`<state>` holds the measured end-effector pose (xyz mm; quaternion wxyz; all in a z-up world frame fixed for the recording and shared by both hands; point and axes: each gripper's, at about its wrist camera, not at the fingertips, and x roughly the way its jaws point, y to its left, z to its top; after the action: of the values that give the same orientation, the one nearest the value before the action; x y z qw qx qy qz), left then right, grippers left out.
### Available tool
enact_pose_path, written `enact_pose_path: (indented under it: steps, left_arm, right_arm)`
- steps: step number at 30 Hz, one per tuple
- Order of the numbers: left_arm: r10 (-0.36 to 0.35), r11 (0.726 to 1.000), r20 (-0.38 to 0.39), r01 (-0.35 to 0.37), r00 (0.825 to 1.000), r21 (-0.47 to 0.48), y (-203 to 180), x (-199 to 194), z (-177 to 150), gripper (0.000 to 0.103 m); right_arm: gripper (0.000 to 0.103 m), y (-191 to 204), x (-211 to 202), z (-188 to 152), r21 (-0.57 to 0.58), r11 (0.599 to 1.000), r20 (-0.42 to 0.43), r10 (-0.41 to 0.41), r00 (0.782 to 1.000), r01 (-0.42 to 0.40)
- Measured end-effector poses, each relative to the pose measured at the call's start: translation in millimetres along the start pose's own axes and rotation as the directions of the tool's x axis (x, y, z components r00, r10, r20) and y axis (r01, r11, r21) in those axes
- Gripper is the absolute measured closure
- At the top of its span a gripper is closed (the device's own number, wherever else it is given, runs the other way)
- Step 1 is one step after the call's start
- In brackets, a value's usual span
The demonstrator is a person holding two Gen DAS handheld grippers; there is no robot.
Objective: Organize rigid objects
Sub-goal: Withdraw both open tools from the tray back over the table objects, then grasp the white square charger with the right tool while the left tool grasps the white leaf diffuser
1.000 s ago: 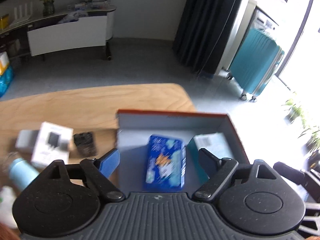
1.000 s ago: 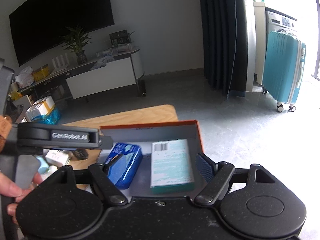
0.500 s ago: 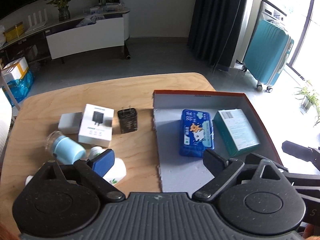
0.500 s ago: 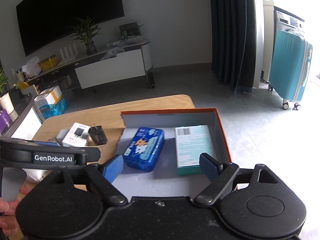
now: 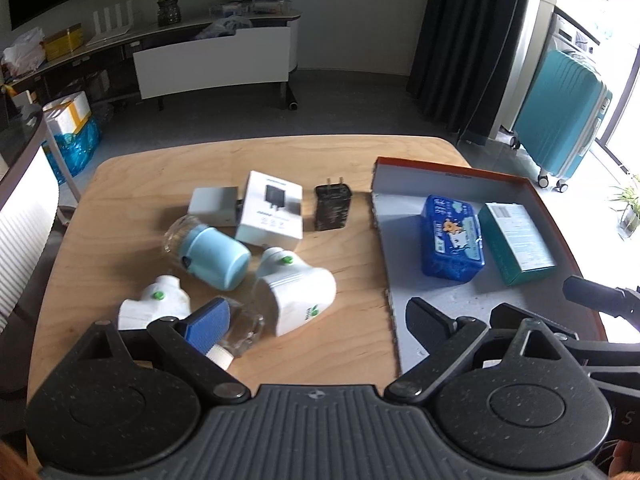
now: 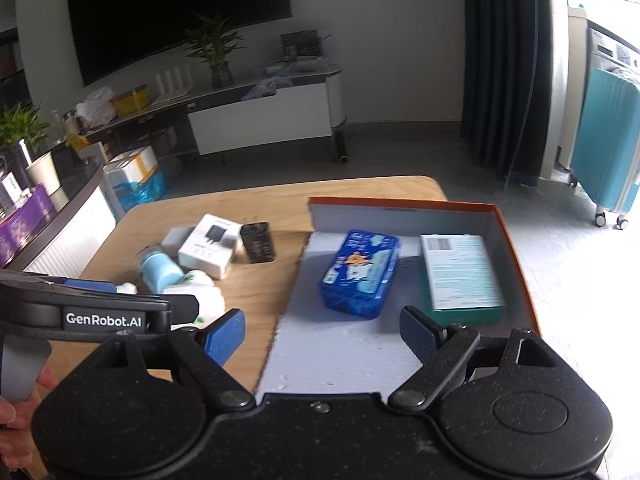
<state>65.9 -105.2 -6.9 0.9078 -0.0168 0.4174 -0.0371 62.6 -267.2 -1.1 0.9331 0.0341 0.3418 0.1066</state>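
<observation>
An open box (image 5: 456,166) with an orange rim and grey inside sits at the right end of the wooden surface (image 5: 132,184). Inside it a blue packet (image 5: 452,238) with a cartoon print lies flat, and just to its right a teal-and-white carton (image 5: 518,236) lies flat. Left of the box, on the bare wood, lie a black plug adapter (image 5: 333,207), a white charger box (image 5: 270,210), a small grey box (image 5: 212,206), a light-blue jar (image 5: 210,252) on its side, and two white bottles (image 5: 296,292) with green dots, both tipped over.
</observation>
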Motion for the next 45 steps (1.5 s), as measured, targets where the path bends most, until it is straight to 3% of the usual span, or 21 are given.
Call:
enact_pose_path:
  steps: [16,35,41,45]
  left_arm:
    - [0.046,0.997,-0.006,-0.046,0.999,-0.059,46,-11,-16,0.006]
    - [0.042,0.993,-0.028,-0.045,0.999,-0.106,84,-12,-35,0.006]
    - [0.050,0.990,-0.037,-0.055,0.998,-0.128,105,-10,-46,0.006]
    - [0.074,0.984,-0.050,-0.081,0.996,-0.162,124,-8,-53,0.005]
  right_arm:
    - [0.004,46,12,-7,-0.056,0.996,-0.037,0.064,0.997,-0.066]
    - [0.004,80,27,-19,-0.086,0.986,-0.088,0.133,0.987,-0.141]
    - [0.004,94,28,-33,-0.123,0.972,-0.122,0.184,0.975,-0.199]
    - [0.004,110,28,-50,-0.168,0.940,-0.181,0.266,0.947,-0.297]
